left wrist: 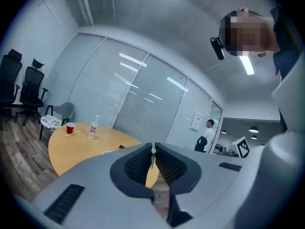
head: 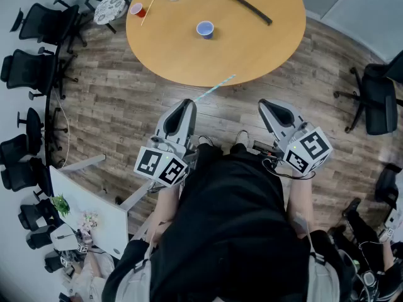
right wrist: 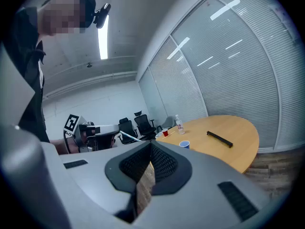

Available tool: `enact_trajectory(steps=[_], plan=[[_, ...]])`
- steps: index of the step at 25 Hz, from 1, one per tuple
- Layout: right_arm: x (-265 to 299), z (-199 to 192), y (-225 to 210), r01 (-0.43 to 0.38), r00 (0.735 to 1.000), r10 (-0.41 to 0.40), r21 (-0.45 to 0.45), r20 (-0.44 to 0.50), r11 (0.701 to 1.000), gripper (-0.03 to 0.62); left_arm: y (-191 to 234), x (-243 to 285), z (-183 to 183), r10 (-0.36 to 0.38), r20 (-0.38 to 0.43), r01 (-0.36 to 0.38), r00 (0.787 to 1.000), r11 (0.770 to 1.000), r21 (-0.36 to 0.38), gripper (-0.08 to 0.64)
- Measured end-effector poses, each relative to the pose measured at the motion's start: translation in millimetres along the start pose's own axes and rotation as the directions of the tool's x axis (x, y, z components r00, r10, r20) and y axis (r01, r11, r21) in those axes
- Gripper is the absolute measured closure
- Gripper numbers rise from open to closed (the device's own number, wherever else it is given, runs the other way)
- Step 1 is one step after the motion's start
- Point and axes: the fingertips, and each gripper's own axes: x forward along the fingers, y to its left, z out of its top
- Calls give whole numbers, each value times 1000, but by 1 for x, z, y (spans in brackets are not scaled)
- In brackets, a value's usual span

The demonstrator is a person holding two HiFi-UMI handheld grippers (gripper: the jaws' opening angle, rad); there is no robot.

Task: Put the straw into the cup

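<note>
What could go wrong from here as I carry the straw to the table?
1. The thin pale-blue straw is pinched only near one end by the left gripper. Its long free length may wobble or slip.
2. The small blue cup stands unsupported on the round wooden table, and the shut right gripper is back from the table. A poke at the rim could tip the cup.

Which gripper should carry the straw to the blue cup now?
Left. The left gripper is shut on the straw, whose free end points over the table edge, with the blue cup beyond it. The right gripper is shut on nothing, so it would need a handover.
</note>
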Motion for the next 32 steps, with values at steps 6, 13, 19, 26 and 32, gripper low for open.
enact_trajectory(steps=[6,13,19,26,32], plan=[[-6,-1,-1,-17,1000,17,-7,2,1000,575,-4,4,-7,15,-12,-15,1000,1000,1,525],[-22,-4,-9,7,1000,-8,33,18,999,575,-20,1,-16,19,-12,-19,1000,1000,-4,525],[-30,-11,-9,11,1000,-11,42,13,999,575,-26,-3,-23,37,-12,-37,999,999,-11,525],[-47,-24,-11,10,1000,-9,71,-12,997,575,-38,-12,-31,64,-13,-64,998,998,-13,525],[-38,-35,-8,7,999,-3,95,-41,995,575,-30,-20,-38,77,-27,-78,997,996,-37,525]])
